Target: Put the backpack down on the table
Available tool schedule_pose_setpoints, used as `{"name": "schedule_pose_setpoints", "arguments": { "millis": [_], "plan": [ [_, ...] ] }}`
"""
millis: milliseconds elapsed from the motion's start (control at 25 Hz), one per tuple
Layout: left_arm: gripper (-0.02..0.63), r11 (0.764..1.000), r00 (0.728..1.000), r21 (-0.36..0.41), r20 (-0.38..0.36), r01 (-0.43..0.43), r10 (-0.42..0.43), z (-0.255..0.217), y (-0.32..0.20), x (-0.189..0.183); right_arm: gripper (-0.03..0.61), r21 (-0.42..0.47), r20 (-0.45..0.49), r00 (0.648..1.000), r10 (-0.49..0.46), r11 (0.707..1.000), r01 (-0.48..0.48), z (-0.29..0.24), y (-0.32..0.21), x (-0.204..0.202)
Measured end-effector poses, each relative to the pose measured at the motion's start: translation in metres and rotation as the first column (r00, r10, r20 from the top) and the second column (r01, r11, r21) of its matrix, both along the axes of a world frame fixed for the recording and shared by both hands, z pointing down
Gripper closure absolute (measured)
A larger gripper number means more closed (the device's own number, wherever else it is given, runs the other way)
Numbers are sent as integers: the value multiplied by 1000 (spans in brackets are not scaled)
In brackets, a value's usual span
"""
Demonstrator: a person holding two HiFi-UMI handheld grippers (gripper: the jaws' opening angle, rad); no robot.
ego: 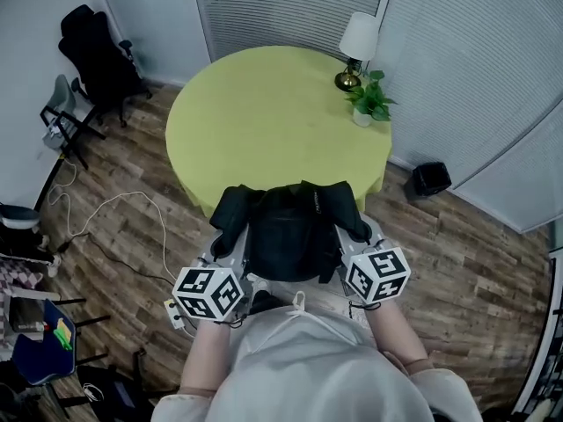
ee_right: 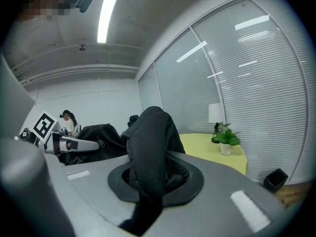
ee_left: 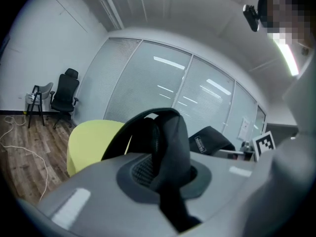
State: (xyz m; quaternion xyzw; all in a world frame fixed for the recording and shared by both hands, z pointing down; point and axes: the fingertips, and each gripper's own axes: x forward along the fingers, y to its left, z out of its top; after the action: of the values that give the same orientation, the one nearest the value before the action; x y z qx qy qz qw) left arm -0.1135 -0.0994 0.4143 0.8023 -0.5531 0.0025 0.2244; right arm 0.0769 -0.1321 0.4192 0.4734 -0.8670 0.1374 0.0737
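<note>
We had the backpack (ego: 295, 236) slung between our two grippers, short of the near edge of the round yellow table (ego: 264, 112). As far as we could see, none of it rested on the top. The left gripper (ee_left: 165, 177) was pinched almost shut on a black shoulder strap (ee_left: 170, 137), which rose in a loop from between its jaws. The right gripper (ee_right: 153, 179) was clamped the same way on the other strap (ee_right: 150, 132). The bag's body lay to the inner side of each pair of jaws.

We judged the grips the weak point. Each held only a fold of soft padding, so the bag's weight could draw a strap out through the pads. That side would then drop and the bag would swing round the other jaws.

The bag also hung low ahead of the jaws. Its bottom could catch the table's rim and drag what looked like a cloth cover, upsetting the lamp (ego: 356, 47) and the potted plant (ego: 369, 102) far beyond the jaws. Set down too close to the near edge, the bag could tip back off towards us
</note>
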Motion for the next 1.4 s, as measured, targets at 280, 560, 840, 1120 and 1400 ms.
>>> {"name": "schedule_pose_setpoints", "arguments": {
  "millis": [280, 560, 840, 1120, 1400],
  "plan": [
    [578, 999, 999, -2, -9, -37, 37, -7, -78, -81, 537, -6, 21, 998, 59, 998, -58, -5, -69, -74],
    [578, 1000, 999, -20, -46, -6, 5, 0, -130, -128, 537, -25, 24, 998, 53, 998, -52, -2, -123, -112],
    [578, 998, 997, -38, -54, 54, -56, 9, -185, -131, 537, -37, 24, 1000, -8, 999, 9, 8, -190, -113],
    [578, 992, 992, -50, -47, 113, -115, 15, -262, -125, 537, -25, 14, 997, -78, 997, 79, 12, -278, -108],
    [578, 992, 993, -57, -41, 109, -112, 21, -348, -110, 537, -21, 5, 997, -75, 997, 75, 14, -362, -93]
  ]
}}
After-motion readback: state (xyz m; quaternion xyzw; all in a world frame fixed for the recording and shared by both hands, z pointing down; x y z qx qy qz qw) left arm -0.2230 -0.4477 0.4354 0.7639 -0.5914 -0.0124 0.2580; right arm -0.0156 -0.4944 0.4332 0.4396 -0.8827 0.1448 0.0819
